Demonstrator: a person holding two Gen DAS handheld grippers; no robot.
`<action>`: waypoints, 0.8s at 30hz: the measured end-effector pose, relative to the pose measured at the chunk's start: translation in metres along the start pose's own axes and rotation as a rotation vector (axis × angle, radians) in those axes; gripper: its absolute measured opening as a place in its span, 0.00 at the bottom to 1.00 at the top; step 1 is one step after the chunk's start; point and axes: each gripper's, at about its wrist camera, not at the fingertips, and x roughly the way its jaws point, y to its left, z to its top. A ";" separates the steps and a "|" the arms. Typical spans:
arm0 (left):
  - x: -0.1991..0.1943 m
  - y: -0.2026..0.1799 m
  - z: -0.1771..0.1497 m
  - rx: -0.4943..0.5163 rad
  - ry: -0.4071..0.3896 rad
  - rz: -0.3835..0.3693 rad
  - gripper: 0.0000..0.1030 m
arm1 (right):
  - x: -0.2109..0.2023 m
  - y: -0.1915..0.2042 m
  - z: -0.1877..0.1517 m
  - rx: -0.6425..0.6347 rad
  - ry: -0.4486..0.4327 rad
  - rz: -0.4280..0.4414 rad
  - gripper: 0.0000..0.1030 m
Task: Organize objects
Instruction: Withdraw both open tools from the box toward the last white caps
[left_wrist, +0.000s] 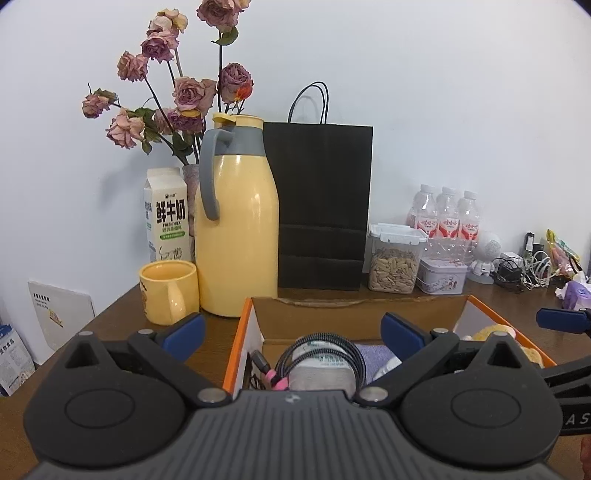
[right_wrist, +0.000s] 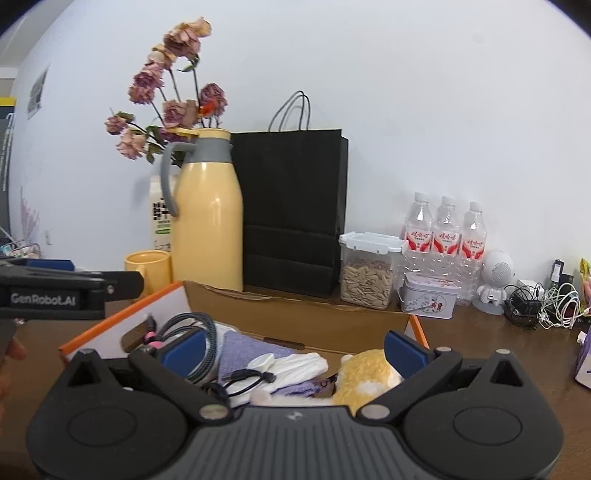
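An open cardboard box (left_wrist: 255, 314) with an orange rim sits on the brown table, right in front of both grippers. It holds a coiled braided cable (left_wrist: 321, 343) around a grey-white item, a purple cloth (right_wrist: 247, 350), white fabric pieces (right_wrist: 295, 365) and a yellow plush (right_wrist: 365, 373). My left gripper (left_wrist: 291, 338) hovers open over the box's left half, with nothing between its blue pads. Over the right half, my right gripper (right_wrist: 293, 354) stands open and empty above the cloth and plush. The left gripper (right_wrist: 55, 288) also shows side-on at the left edge of the right wrist view.
Along the wall behind the box stand a yellow mug (left_wrist: 168, 291), a milk carton (left_wrist: 166, 218), a yellow thermos jug (left_wrist: 236, 229), dried roses, a black paper bag (left_wrist: 321, 206), a seed container (left_wrist: 393, 266), a tin (left_wrist: 441, 275), three water bottles (left_wrist: 447, 218) and tangled chargers (left_wrist: 524, 269).
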 end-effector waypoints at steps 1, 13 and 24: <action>-0.004 0.001 0.000 -0.003 0.006 -0.006 1.00 | -0.004 0.001 0.000 -0.005 0.000 0.004 1.00; -0.043 0.018 -0.015 0.044 0.094 -0.004 1.00 | -0.040 0.010 -0.028 -0.069 0.092 0.042 1.00; -0.060 0.030 -0.049 0.070 0.226 -0.005 1.00 | -0.027 0.018 -0.063 -0.083 0.277 0.068 0.99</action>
